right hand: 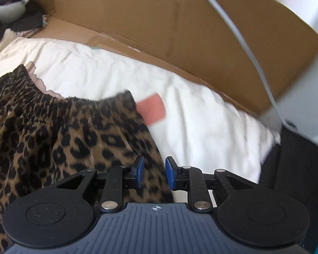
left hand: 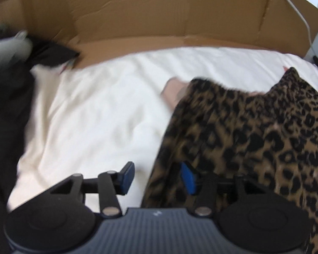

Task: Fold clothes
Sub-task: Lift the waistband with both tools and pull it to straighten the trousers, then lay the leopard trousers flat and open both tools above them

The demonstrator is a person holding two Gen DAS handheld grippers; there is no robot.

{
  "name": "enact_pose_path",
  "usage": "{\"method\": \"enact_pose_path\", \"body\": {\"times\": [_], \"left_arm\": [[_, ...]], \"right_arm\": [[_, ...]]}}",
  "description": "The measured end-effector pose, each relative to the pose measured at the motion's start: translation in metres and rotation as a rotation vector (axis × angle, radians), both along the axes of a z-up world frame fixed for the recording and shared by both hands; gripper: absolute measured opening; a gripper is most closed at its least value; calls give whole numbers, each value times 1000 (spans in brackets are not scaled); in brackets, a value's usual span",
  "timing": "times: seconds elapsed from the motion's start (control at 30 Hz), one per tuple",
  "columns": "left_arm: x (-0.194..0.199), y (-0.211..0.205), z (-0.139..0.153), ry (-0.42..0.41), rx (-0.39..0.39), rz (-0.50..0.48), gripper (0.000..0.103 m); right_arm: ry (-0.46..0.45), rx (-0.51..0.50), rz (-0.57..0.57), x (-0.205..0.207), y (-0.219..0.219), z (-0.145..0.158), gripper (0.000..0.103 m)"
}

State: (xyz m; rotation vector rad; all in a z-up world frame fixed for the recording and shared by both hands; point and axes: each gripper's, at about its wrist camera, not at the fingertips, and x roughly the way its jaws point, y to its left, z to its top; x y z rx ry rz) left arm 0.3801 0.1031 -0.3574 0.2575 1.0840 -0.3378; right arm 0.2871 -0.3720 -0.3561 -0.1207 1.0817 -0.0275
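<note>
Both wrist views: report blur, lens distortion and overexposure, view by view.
Left wrist view: motion blur smears the leopard-print garment; the white bedding is washed out; the cardboard bows from the fisheye. Right wrist view: sharper on the garment's elastic waistband, but the pink tag and white cable streak.

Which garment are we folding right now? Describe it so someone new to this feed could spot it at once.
Find the brown cardboard wall at the back; the white bedding spreads out in front of it. On that bedding lies the leopard-print garment, tan with black spots and a gathered elastic waistband. The other clothes nearby are plain dark fabric, so the animal print sets it apart.
</note>
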Motion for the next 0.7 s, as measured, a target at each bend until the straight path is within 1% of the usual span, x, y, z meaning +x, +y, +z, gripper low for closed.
{"method": "enact_pose_path", "body": {"times": [0.07,0.2,0.37,0.43,0.53,0.7], "left_arm": [[-15,15,4,15,2,32,52],[-46,34,17,37,28,35,51],[-75,51,41,29,14,88,51],[-86,54,52,25,7,119,51],[-105,59,73,20,-8,164,51],[-133,64,112,15,-40,234,51]], "right_arm": [[2,29,-19,-17,-9,4,29],[6,60,-35,-54,-22,13,29],[-2,108,-122,-96,-35,25,29],[-13,140,-160,-112,-37,35,29],[-38,199,-187,-133,-35,58,29],[-61,225,-187,-154,-28,101,29]]}}
